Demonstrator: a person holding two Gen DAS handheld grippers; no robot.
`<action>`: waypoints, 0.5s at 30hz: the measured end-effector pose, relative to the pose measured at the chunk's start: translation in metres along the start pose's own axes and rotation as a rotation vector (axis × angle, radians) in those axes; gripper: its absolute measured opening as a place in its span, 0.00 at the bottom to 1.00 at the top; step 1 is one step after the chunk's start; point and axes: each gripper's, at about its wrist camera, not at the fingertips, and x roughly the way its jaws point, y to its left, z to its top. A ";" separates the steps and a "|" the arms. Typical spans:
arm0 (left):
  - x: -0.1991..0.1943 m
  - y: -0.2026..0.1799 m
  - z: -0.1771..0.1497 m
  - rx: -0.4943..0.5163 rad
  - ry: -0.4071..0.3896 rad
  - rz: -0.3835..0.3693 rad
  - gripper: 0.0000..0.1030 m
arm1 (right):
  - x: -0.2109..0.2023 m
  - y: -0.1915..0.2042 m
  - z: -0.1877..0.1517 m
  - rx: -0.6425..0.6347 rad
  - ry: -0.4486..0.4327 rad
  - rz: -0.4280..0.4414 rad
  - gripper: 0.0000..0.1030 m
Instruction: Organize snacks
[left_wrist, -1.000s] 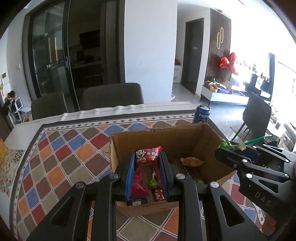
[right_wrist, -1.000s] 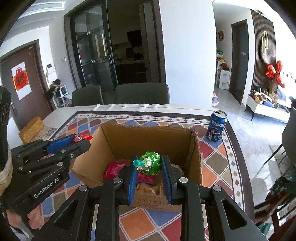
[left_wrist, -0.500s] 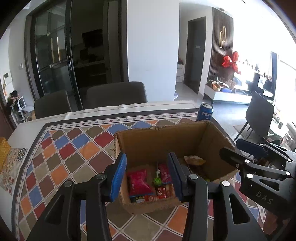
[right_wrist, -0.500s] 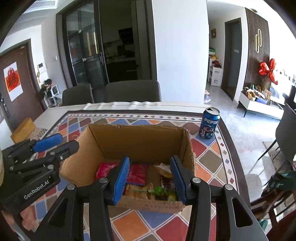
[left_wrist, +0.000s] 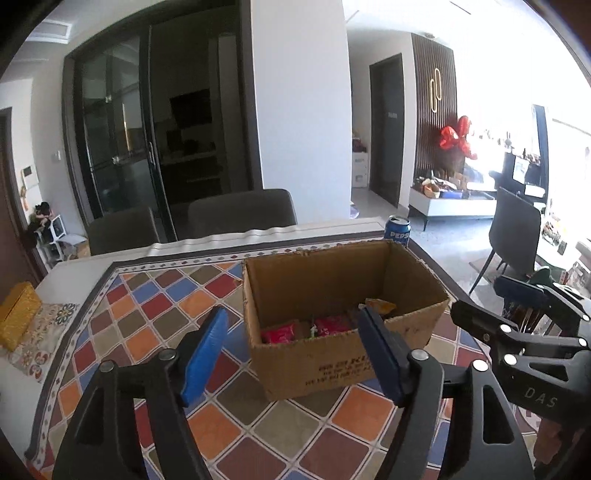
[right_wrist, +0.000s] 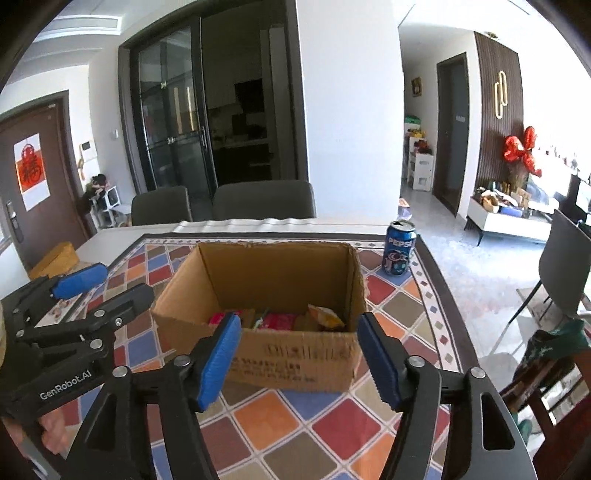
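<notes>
The snacks (right_wrist: 280, 320) lie inside the box (right_wrist: 295, 363) on the table, likely to keep them tidy. Both the left gripper (left_wrist: 291, 356) and right gripper (right_wrist: 297, 354) are opening, holding nothing.

My left gripper (left_wrist: 293, 354) is black angular plastic with silver screw heads and ribbed blue pads (left_wrist: 207, 354); its side reads "GenRobot.AI" in white. My right gripper (right_wrist: 299, 360) is built the same, blue pads (right_wrist: 378, 363) included, with "DAS" printed on its body.
</notes>
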 end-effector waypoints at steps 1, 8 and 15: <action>-0.004 0.001 -0.001 -0.010 -0.004 0.003 0.73 | -0.006 0.000 -0.004 0.002 -0.011 -0.003 0.69; -0.035 0.006 -0.020 -0.054 -0.028 0.027 0.82 | -0.041 0.003 -0.022 -0.005 -0.070 -0.062 0.76; -0.065 0.003 -0.041 -0.056 -0.048 0.041 0.91 | -0.066 0.005 -0.036 -0.004 -0.084 -0.069 0.80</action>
